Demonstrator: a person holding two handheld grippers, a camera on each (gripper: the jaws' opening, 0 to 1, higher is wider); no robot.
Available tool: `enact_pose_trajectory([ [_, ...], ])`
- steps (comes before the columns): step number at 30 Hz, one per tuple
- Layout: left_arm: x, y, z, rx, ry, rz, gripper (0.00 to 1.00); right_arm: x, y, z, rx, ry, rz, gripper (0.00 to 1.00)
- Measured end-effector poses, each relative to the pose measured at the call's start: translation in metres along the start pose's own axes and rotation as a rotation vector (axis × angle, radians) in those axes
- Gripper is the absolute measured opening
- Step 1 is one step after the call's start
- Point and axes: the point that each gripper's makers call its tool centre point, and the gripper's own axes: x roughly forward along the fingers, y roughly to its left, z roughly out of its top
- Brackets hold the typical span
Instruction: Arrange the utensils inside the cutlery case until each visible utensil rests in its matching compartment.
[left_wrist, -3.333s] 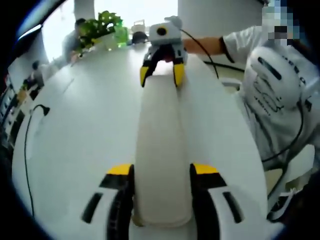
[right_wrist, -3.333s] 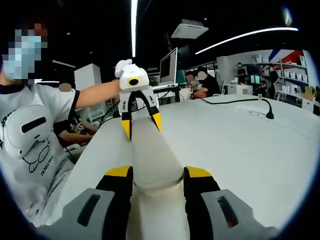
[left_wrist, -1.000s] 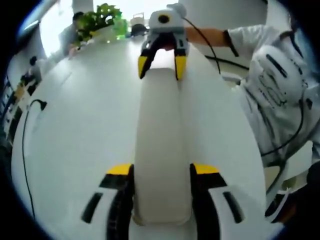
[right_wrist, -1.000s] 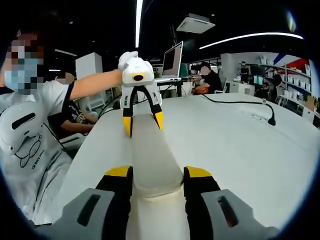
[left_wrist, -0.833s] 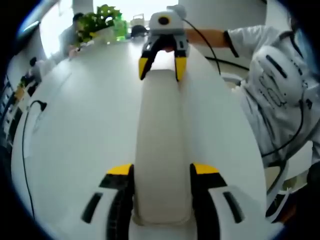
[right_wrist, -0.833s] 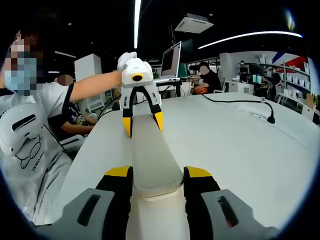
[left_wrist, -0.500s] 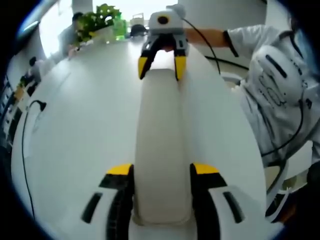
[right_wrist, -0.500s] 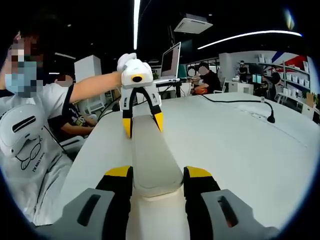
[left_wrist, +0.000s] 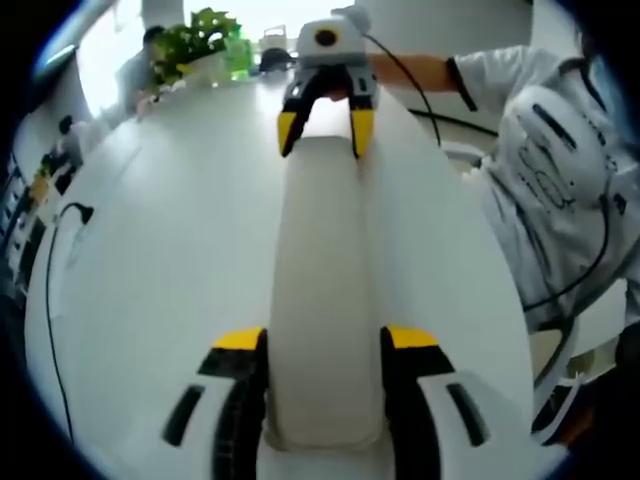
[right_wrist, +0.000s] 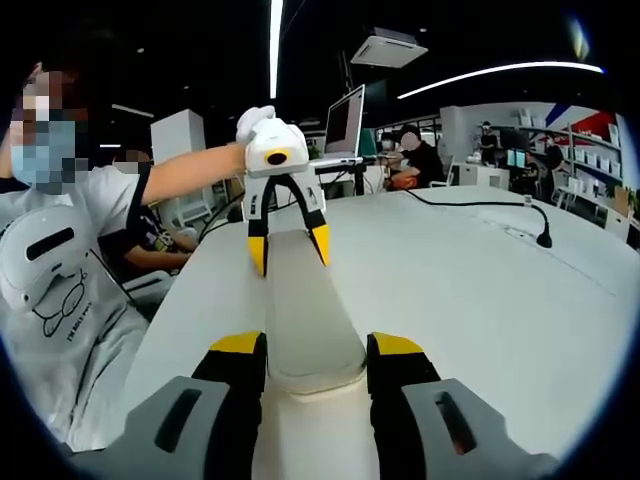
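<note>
A long cream cutlery case with its smooth lid on runs straight away from me in the left gripper view. My left gripper is shut on its near end, one yellow-tipped jaw on each side. At the far end my right gripper clamps the other end. In the right gripper view the same case lies between the jaws of my right gripper, and the left gripper grips its far end. A slightly wider cream part of the case shows under the lid near the right jaws.
The white table is wide and bare around the case. A black cable runs along its left side and a green plant stands at the far edge. A person in a white T-shirt holds the grippers. A monitor and a cable with a plug sit further off.
Both views have shifted slightly with the hands. The case stays clamped at both ends by the two grippers.
</note>
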Motion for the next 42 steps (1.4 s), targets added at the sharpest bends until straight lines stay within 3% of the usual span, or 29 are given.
enact_pose_trajectory([
  [17, -0.005, -0.001, 0.000, -0.002, 0.007, 0.013, 0.48, -0.001, 0.000, 0.000, 0.001, -0.017, 0.006, 0.41],
  [20, -0.012, -0.002, 0.005, -0.026, -0.027, 0.007, 0.48, -0.001, 0.000, 0.000, 0.004, -0.020, 0.005, 0.41],
  [23, -0.024, -0.002, 0.014, -0.104, -0.112, -0.005, 0.51, -0.002, 0.000, 0.000, 0.007, -0.023, 0.005, 0.41],
  [29, -0.042, 0.009, 0.017, -0.144, -0.193, 0.034, 0.48, -0.001, 0.000, 0.001, 0.009, -0.028, 0.007, 0.41],
  [42, -0.042, 0.020, -0.004, -0.193, -0.185, 0.085, 0.42, -0.003, 0.002, 0.000, 0.001, -0.041, 0.016, 0.41],
])
